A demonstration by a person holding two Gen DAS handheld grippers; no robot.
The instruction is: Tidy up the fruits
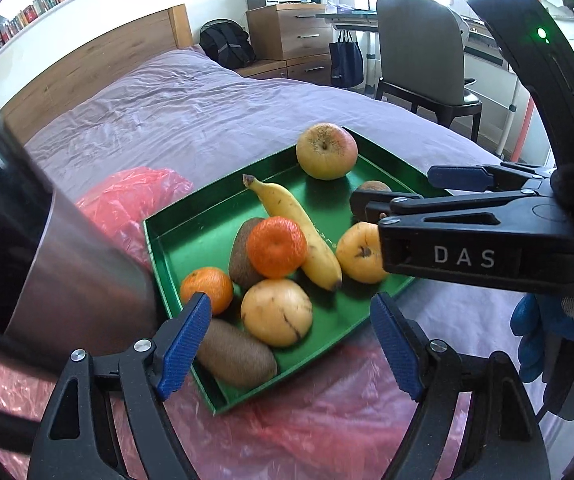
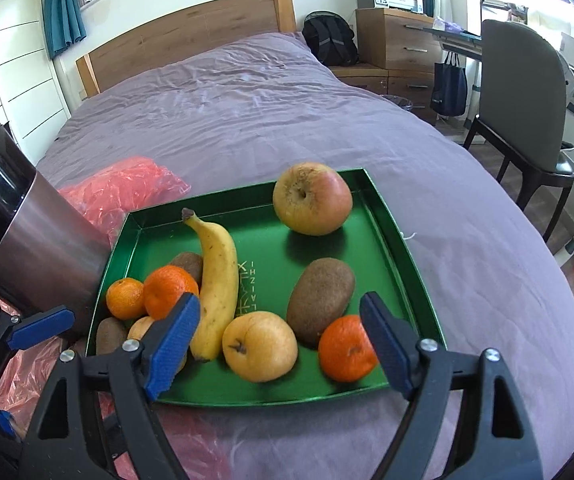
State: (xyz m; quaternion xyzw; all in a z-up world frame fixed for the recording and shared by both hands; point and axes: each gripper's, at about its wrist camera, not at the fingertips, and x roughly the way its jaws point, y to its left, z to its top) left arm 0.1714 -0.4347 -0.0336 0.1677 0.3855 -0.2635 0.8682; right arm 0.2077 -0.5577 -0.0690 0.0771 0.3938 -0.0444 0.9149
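A green tray [image 2: 383, 216] on the purple bed holds an apple [image 2: 312, 198], a banana [image 2: 217, 285], three mandarins [image 2: 345, 348], kiwis [image 2: 321, 300] and two yellow pears [image 2: 259, 346]. My right gripper [image 2: 279, 344] is open and empty, hovering over the tray's near edge above a pear and a mandarin. My left gripper [image 1: 291, 344] is open and empty over the tray's near corner [image 1: 223, 400], above a kiwi [image 1: 235, 354] and a pear [image 1: 277, 312]. The right gripper [image 1: 391, 196] shows from the side in the left wrist view.
A metal cylindrical container [image 2: 35, 248] stands left of the tray. A red plastic bag [image 2: 119, 192] lies behind and under the tray. The bed [image 2: 247, 112] stretches behind. A chair [image 2: 523, 104], desk and drawers stand at the right.
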